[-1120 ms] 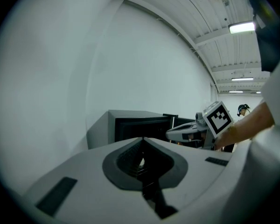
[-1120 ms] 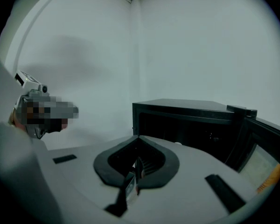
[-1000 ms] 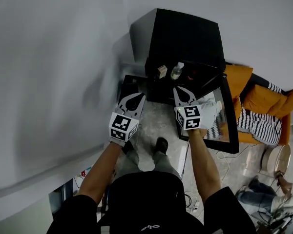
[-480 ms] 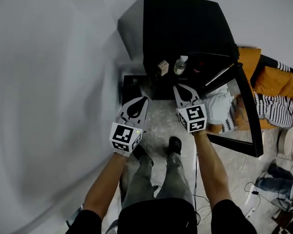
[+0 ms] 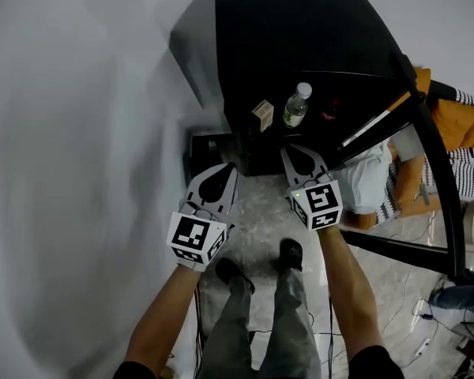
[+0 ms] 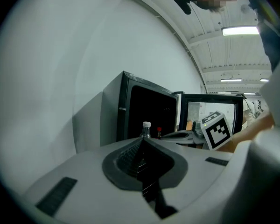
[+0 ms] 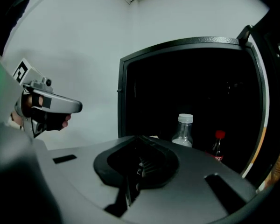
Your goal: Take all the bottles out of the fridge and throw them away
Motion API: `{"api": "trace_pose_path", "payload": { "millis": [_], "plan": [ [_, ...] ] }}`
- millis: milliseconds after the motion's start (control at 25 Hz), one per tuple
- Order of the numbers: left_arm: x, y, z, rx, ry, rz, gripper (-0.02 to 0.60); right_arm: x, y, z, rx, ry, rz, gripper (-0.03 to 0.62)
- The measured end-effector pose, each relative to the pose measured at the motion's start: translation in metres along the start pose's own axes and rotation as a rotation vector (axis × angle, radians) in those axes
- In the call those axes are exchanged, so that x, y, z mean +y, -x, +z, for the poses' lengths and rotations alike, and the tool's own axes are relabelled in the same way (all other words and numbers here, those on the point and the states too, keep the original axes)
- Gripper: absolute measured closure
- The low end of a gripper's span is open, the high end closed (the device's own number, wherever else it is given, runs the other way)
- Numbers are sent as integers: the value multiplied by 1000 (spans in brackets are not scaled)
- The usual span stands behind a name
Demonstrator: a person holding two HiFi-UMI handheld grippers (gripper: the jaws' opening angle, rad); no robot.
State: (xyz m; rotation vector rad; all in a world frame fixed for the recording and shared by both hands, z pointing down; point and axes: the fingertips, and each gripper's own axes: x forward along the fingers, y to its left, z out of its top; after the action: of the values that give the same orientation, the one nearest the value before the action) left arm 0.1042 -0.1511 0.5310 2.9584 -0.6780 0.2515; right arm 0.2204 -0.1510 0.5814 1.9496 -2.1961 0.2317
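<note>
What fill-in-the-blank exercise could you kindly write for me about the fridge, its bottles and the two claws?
1. The door of the black boxy fridge stands ____.
2. The clear plastic bottle inside it has a ____ cap.
3. The small dark bottle beside it has a ____ cap.
4. The left claw and the right claw are both ____ and hold nothing.

Missing words: open; white; red; shut.

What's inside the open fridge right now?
In the fridge: a clear white-capped bottle, a red-capped bottle beside it and a small box. The dark interior hides anything deeper.
</note>
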Motion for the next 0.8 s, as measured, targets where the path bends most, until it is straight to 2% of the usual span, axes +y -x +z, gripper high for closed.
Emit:
{"api": "trace_pose_path", "payload": {
  "millis": [320,560,800],
  "plan": [
    [6,-25,-46,15,-18,-35,581,0,-29,-34,-36,0,2,589],
    [13,-37,-55,7,-22,-31,581,-10,-52,-45,-42,-25,10,584],
    [19,-45,-53,0,-4,-12,581,-16,-88,-57,37,-3,27,353]
  ]
}}
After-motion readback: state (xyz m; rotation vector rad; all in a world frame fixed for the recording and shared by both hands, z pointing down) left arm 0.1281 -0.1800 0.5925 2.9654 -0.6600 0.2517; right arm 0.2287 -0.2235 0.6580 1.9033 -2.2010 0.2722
